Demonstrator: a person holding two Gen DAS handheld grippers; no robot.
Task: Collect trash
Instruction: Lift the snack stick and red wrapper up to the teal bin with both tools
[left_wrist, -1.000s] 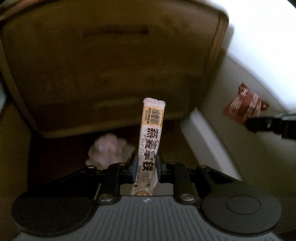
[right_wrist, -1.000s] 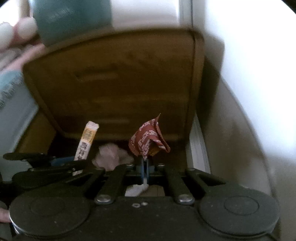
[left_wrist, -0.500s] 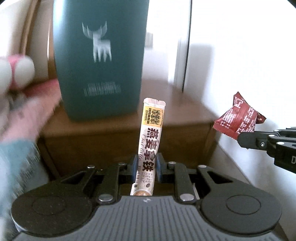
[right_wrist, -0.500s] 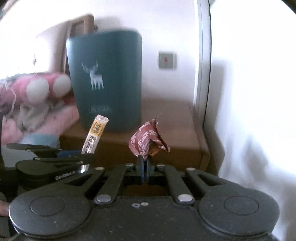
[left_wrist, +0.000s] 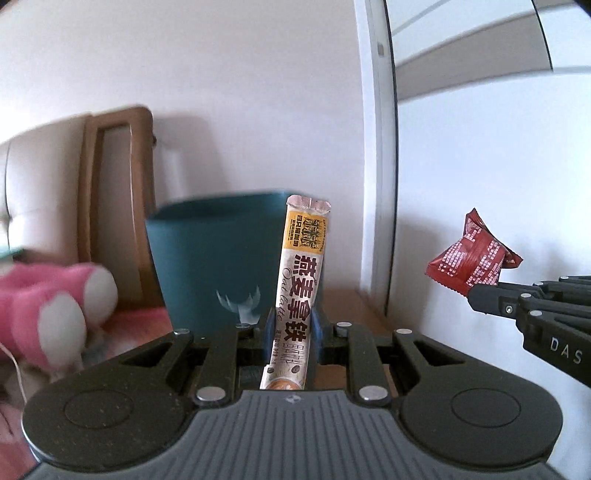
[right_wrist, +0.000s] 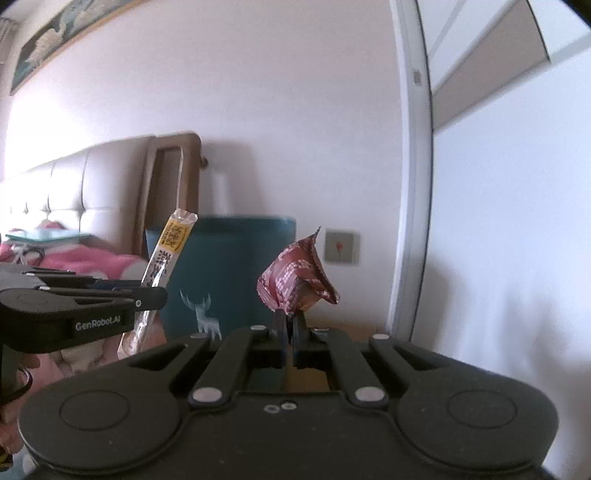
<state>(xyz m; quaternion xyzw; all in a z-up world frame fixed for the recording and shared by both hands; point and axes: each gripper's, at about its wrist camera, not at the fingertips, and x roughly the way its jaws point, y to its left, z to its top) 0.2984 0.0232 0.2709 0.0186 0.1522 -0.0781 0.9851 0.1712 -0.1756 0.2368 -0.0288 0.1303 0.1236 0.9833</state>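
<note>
Sachet (left_wrist: 301, 280) stands upright, low end pinched in the left gripper (left_wrist: 291, 332). Red wrapper (right_wrist: 295, 282) clamped by one corner in the right gripper (right_wrist: 289, 328), bulk sticking up clear of the pads. Both pieces held high, side by side, facing the teal bin (left_wrist: 221, 258) on the nightstand (left_wrist: 354, 306), likely so each can go over the rim. Bin mouth not visible from here. Pink plush (left_wrist: 55, 306) left, beside the bed

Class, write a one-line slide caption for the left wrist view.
Left gripper holds an oat latte sachet upright before a teal bin.
</note>
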